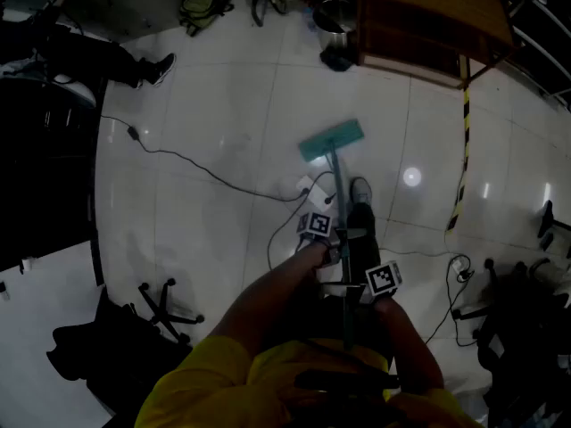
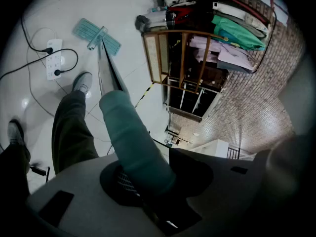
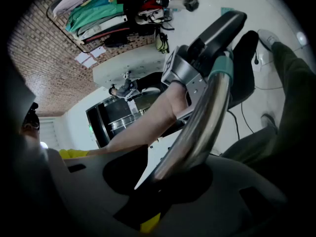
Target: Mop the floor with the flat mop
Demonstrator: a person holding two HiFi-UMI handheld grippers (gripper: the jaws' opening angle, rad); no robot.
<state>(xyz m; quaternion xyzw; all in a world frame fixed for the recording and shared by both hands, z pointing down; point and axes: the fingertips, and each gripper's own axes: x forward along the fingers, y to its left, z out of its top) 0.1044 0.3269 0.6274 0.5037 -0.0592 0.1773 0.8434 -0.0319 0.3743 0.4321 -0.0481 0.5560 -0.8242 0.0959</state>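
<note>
A flat mop with a teal head lies on the white tiled floor ahead of me; its metal pole runs back to my grippers. My left gripper is shut on the pole's teal sleeve. The teal mop head shows far down the pole in the left gripper view. My right gripper is shut on the bare metal pole lower, nearer my body. In the right gripper view the left gripper sits further up the pole.
A white power strip with black cables lies just left of the mop head. A wooden rack stands ahead right, with a metal bin beside it. An office chair base is at my left. My shoe stands beside the pole.
</note>
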